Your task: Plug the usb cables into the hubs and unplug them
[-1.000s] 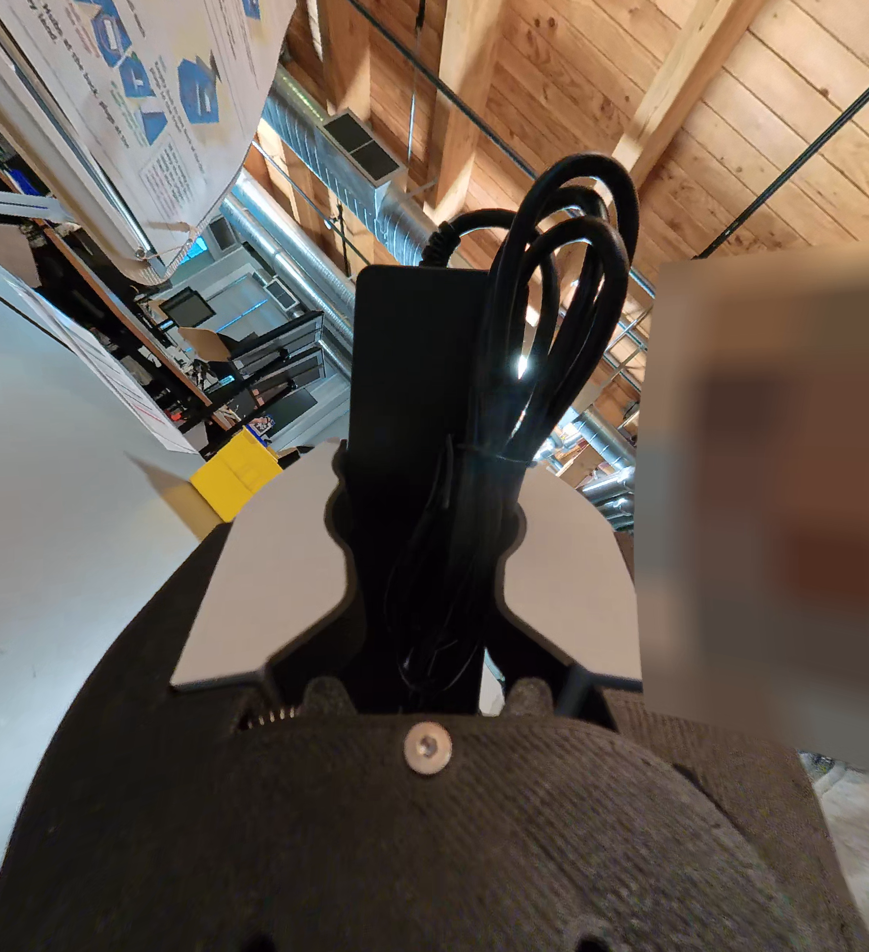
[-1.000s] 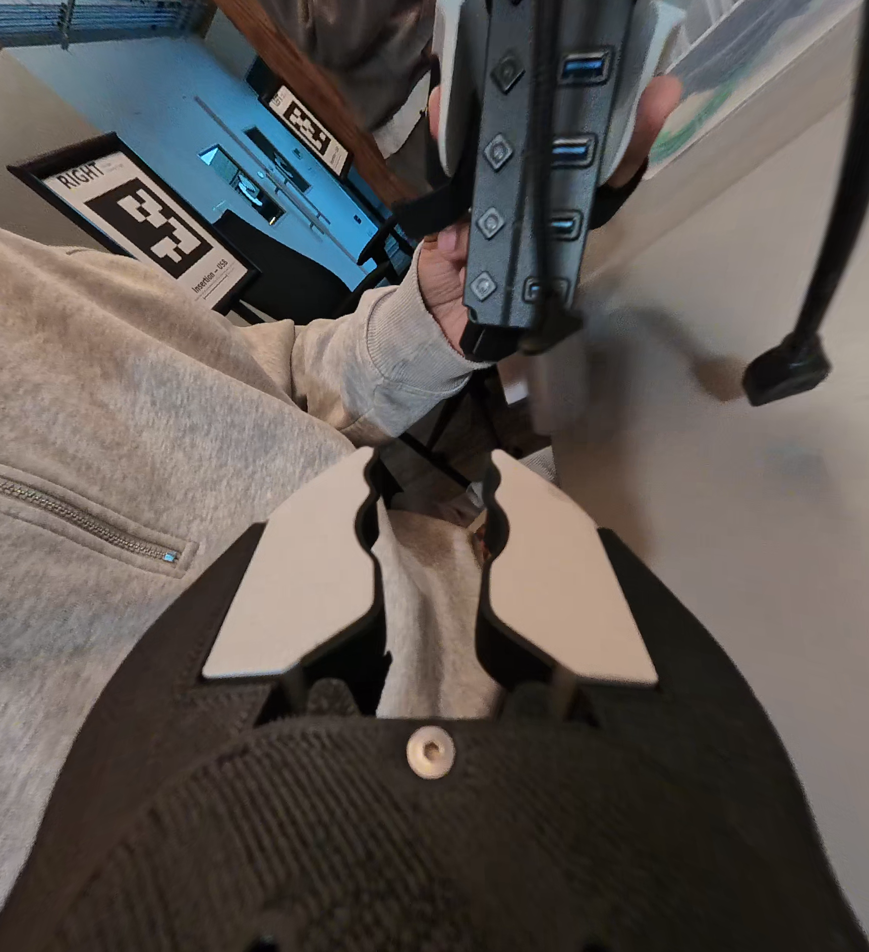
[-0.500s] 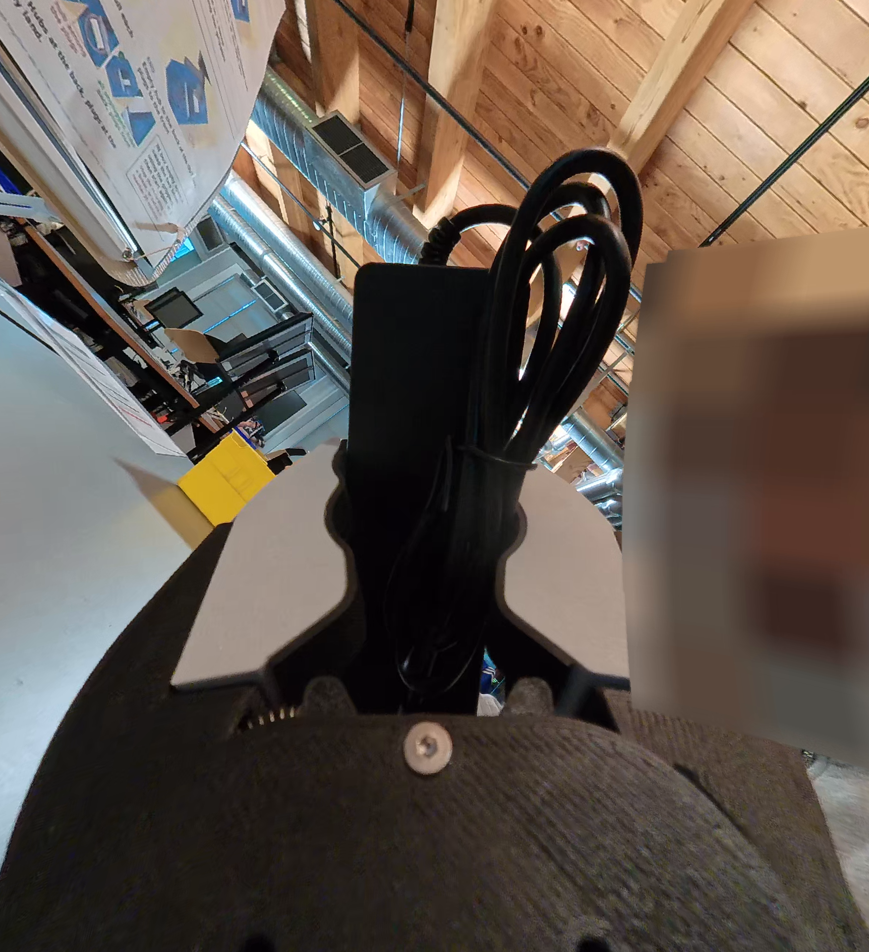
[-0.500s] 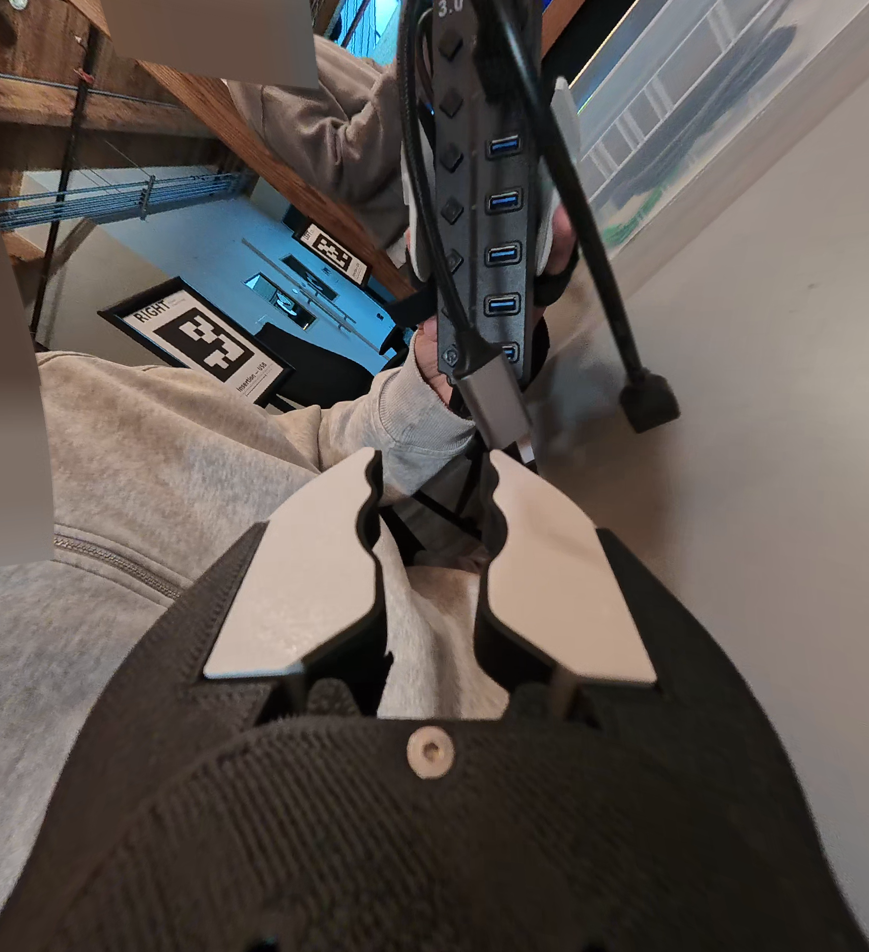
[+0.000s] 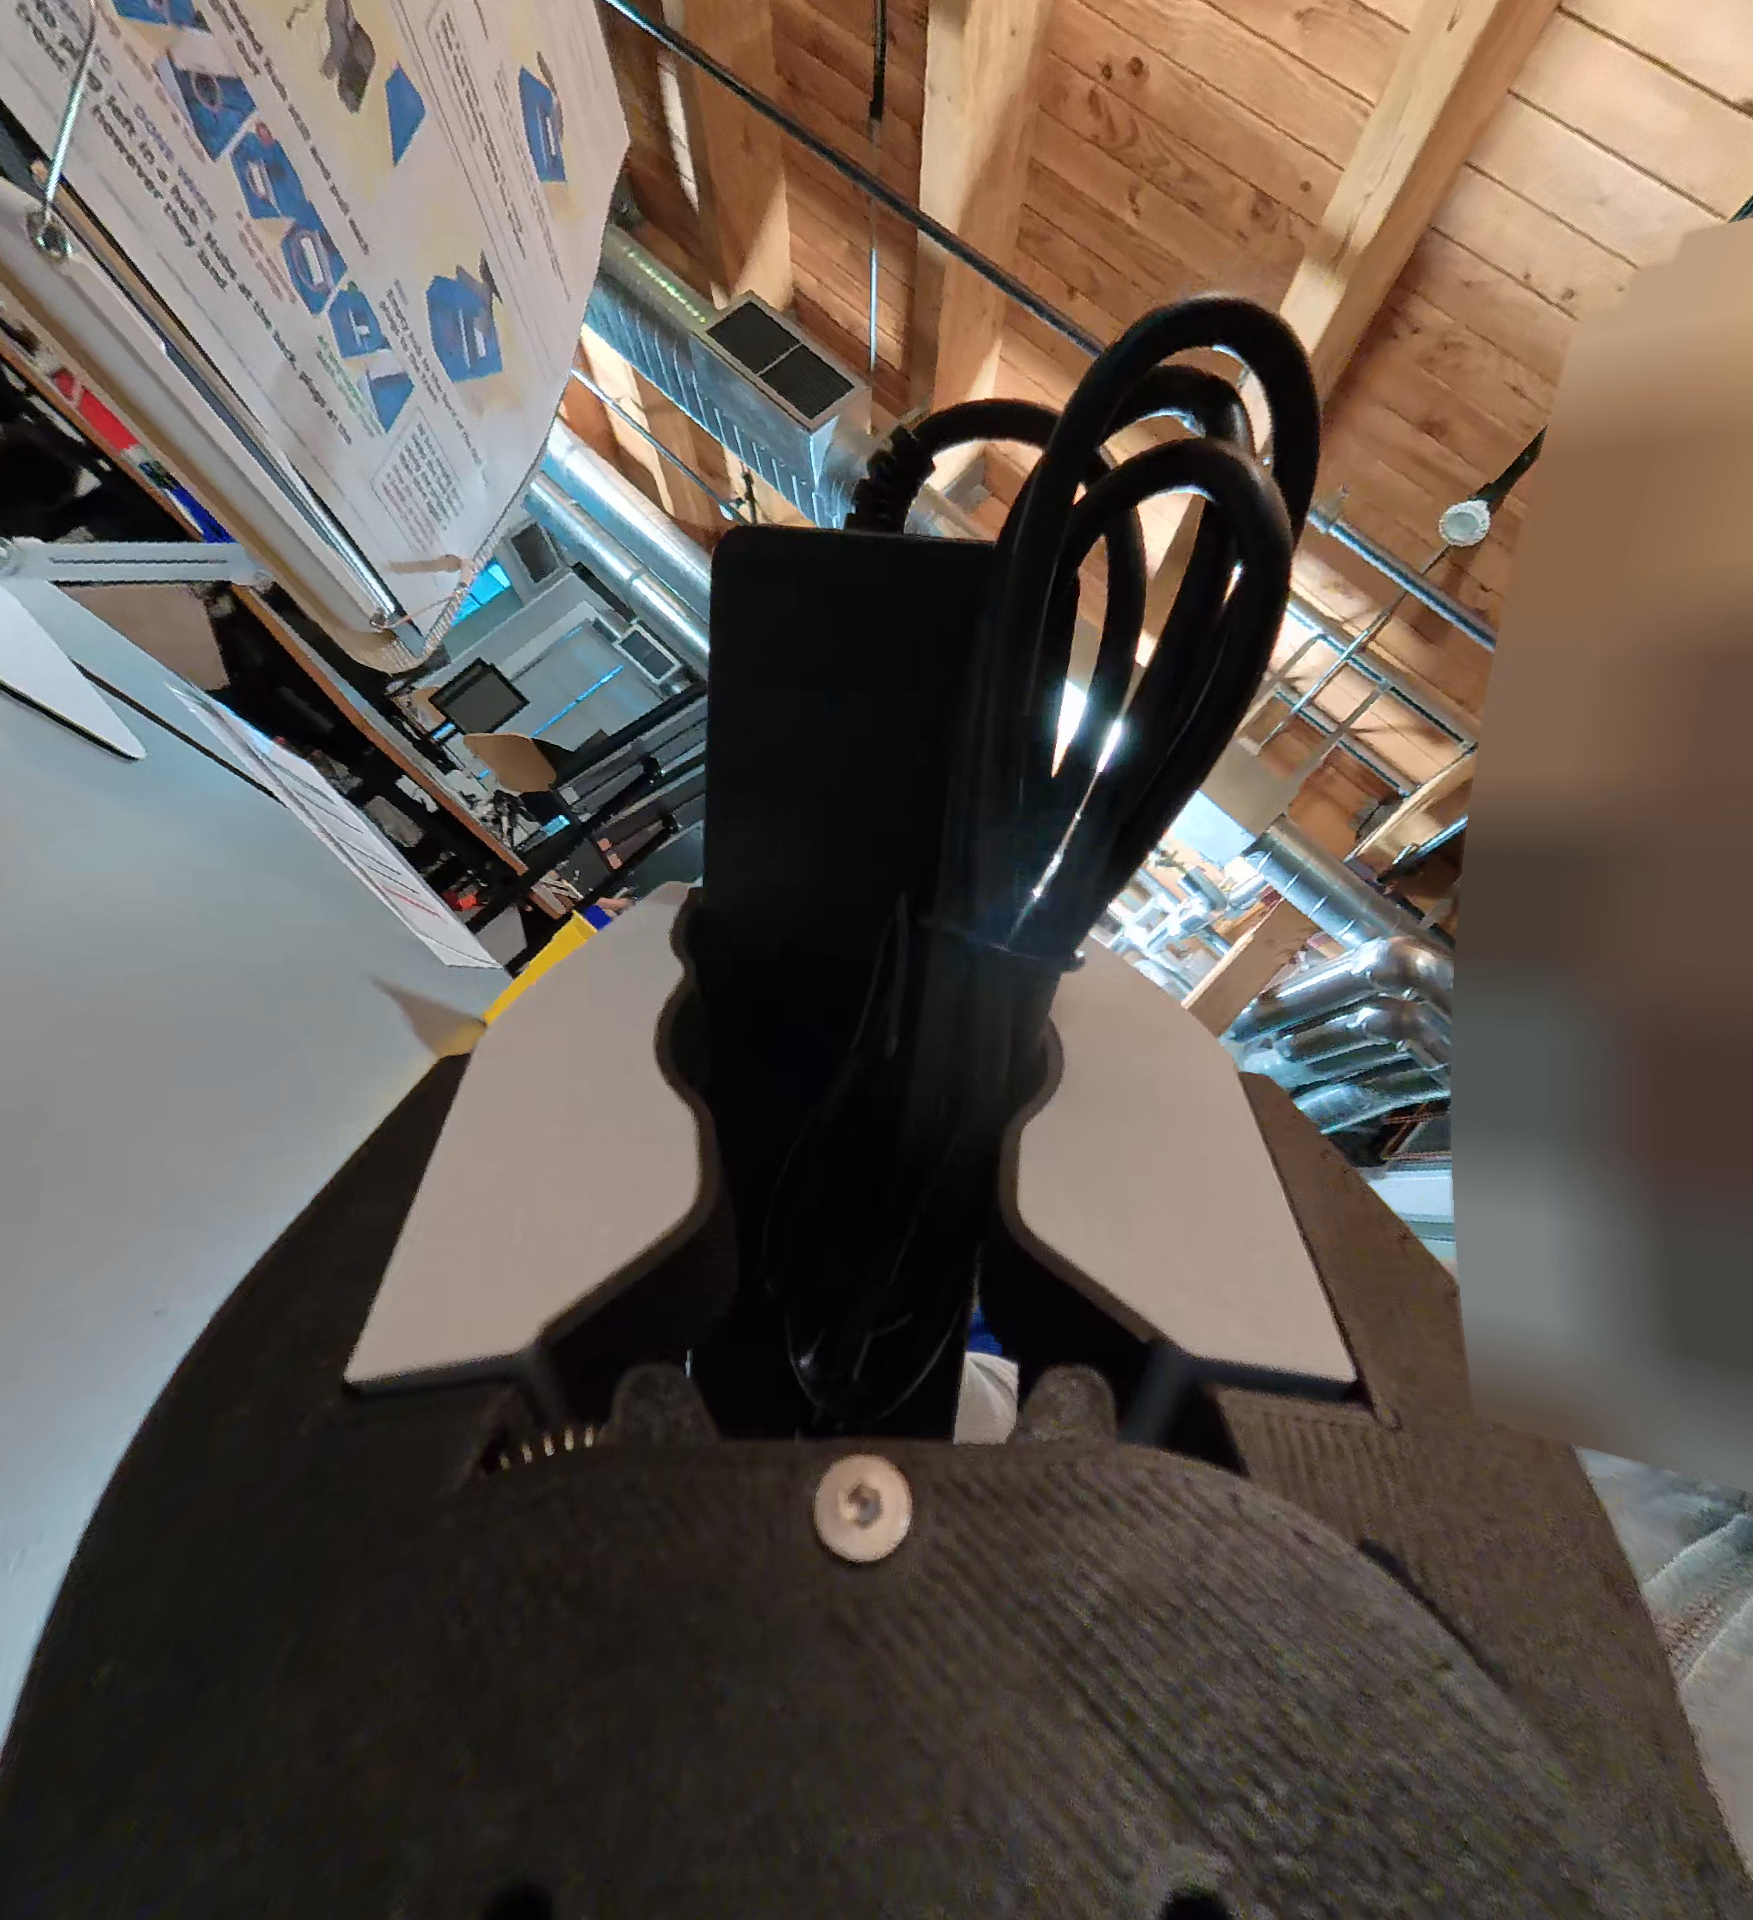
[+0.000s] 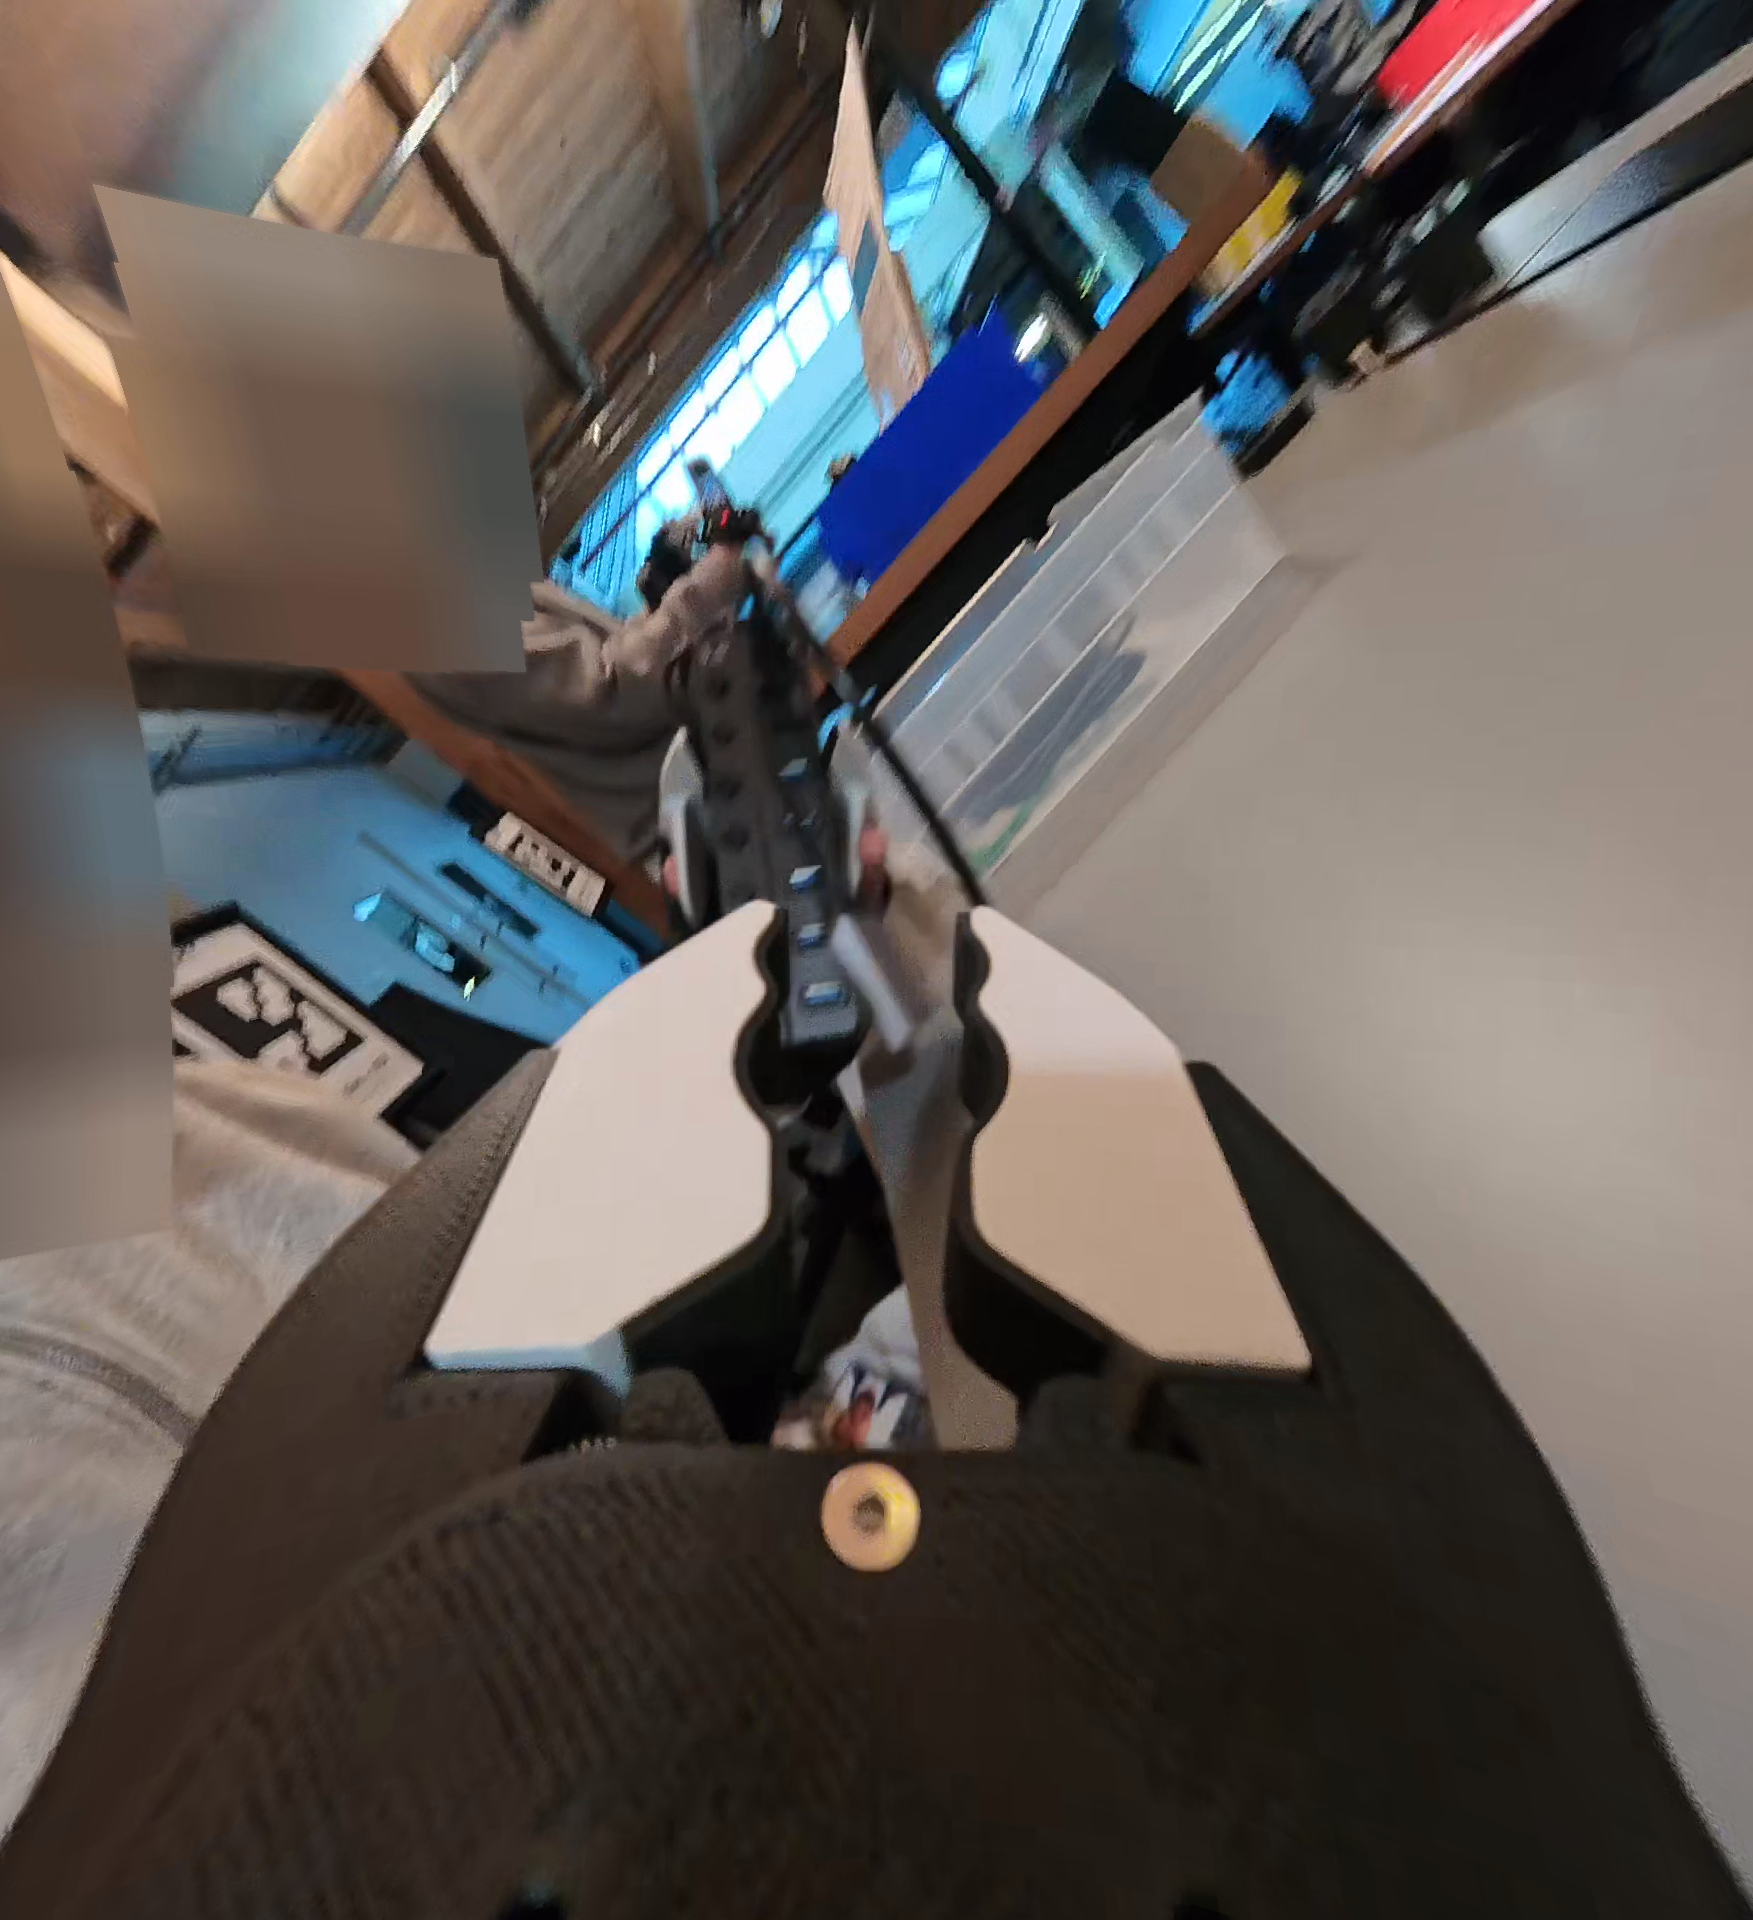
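My left gripper (image 5: 872,935) is shut on a long black USB hub (image 5: 830,727) and holds it upright, back side to the camera. A tied bundle of black cable (image 5: 1142,644) lies against the hub. In the blurred right wrist view the same hub (image 6: 758,790) shows its row of blue ports. Its lower end and a silver USB plug (image 6: 877,987) on a black cable sit between the fingertips of my right gripper (image 6: 867,920). The right gripper is open, with no contact that I can tell.
A pale table (image 6: 1474,831) fills the right side, with a clear plastic bin (image 6: 1080,665) at its far edge. A grey sleeve (image 6: 72,1403) and a black-and-white marker board (image 6: 269,1018) are at the left. A poster (image 5: 332,208) hangs over the table (image 5: 124,1091).
The right gripper has swung and closed in on the hub, so the hub's end and the silver plug now sit between its fingertips. The left gripper has held the hub almost still.
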Action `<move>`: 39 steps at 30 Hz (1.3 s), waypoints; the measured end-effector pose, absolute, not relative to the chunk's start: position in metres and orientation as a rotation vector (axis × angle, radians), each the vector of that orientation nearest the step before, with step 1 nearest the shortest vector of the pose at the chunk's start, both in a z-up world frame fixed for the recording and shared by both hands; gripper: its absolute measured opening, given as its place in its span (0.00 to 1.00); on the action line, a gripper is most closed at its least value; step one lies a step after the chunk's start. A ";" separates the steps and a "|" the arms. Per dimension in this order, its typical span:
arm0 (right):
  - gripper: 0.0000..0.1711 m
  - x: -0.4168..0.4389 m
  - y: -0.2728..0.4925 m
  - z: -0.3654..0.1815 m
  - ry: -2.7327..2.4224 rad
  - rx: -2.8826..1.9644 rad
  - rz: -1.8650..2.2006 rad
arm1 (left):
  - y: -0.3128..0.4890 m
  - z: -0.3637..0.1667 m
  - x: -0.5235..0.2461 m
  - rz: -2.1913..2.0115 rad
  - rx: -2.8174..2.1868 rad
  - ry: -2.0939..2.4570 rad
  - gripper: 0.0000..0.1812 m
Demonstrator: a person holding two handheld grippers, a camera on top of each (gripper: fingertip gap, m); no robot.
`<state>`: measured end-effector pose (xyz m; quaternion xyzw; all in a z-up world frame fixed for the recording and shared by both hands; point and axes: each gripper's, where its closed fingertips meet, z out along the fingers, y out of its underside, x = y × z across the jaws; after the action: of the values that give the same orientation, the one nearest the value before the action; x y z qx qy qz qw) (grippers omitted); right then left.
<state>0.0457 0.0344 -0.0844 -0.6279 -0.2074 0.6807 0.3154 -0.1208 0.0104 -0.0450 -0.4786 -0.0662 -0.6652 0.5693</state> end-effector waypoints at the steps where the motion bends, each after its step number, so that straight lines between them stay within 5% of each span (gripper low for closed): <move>1: 0.18 0.051 0.046 -0.083 -0.483 -1.645 1.787 | 0.008 -0.044 -0.122 -1.546 -1.126 -0.151 0.31; 9: 0.20 0.027 0.092 -0.086 -0.583 -1.704 1.512 | -0.013 -0.044 -0.138 -1.465 -1.123 -0.172 0.31; 21: 0.22 -0.247 0.071 -0.016 -1.518 -1.423 1.506 | -0.036 -0.016 -0.141 -1.526 -1.002 -0.153 0.31; 30: 0.26 -0.419 0.072 -0.103 -1.979 -1.573 0.868 | -0.034 -0.020 -0.163 -1.580 -0.954 -0.207 0.31; 39: 0.31 -0.459 0.083 -0.150 -2.140 -1.930 0.633 | -0.036 -0.032 -0.190 -1.602 -0.911 -0.306 0.31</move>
<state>-0.4592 0.0830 -0.1497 -0.6512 -0.7219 0.2136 0.0954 -0.1903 -0.0363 -0.0316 -0.3921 -0.1316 -0.6896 0.5944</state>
